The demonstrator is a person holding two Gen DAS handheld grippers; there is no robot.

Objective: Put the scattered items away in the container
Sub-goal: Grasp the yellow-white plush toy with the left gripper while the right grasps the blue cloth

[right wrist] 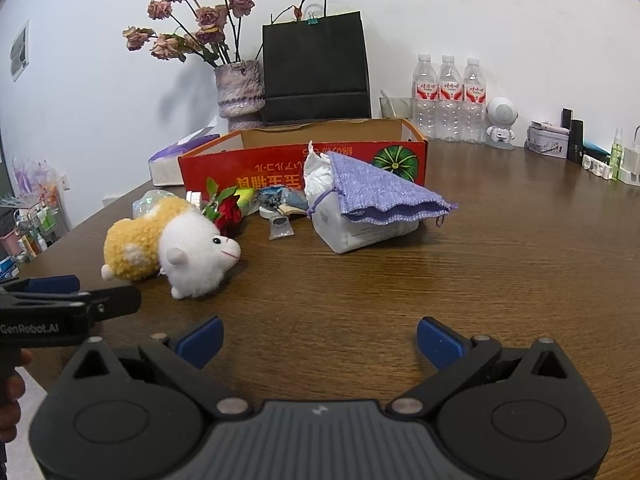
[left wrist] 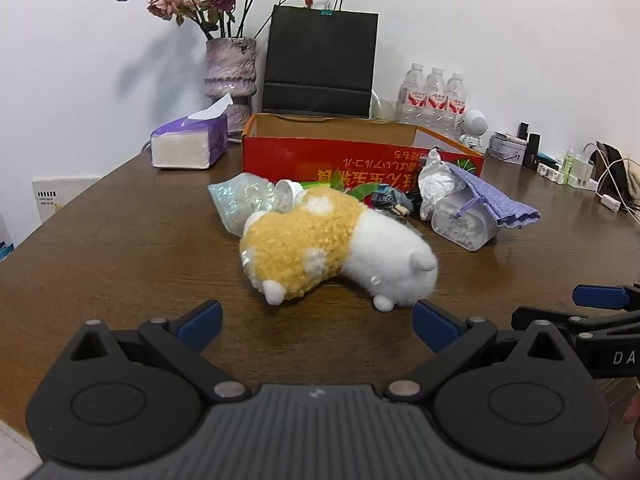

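Both my left gripper [left wrist: 318, 322] and right gripper [right wrist: 320, 340] gape wide, empty; the plush sheep [left wrist: 336, 246] at twelve o'clock looks light, soft: pinch its body.

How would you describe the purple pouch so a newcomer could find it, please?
Start at the red box mid-table. Just before its right end, a clear tub lies among the clutter. The pouch drapes over it: the only knitted lilac cloth there, with a drawstring.

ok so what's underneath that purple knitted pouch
The purple pouch is draped over a clear plastic tub, with crumpled white paper beside it. Whatever lies under the tub is hidden.
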